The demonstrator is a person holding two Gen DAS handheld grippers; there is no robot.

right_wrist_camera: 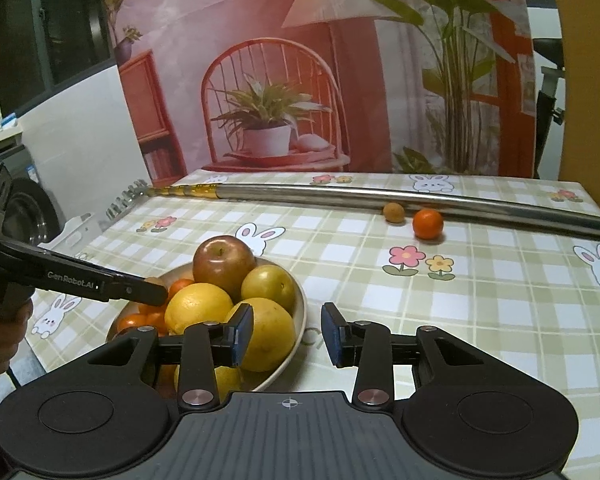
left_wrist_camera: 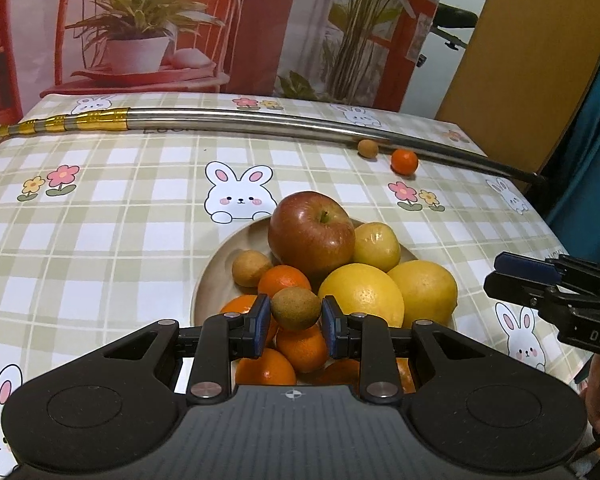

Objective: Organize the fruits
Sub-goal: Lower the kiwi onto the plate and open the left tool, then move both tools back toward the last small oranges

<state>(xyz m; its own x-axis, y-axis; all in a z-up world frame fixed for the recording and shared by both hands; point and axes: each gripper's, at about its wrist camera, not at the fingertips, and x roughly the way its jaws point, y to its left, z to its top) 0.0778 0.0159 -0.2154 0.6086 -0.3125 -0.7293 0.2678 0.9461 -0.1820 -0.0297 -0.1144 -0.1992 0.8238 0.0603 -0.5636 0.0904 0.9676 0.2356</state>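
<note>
Hand-held gripper (left_wrist_camera: 295, 326) clamped on brown fruit (left_wrist_camera: 295, 308)

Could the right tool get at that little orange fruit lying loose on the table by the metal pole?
Probably yes. The right tool holds nothing, and the small orange fruit sits in the open on the tablecloth, ahead of it. Only bare cloth lies between; the metal pole runs behind the fruit.
</note>
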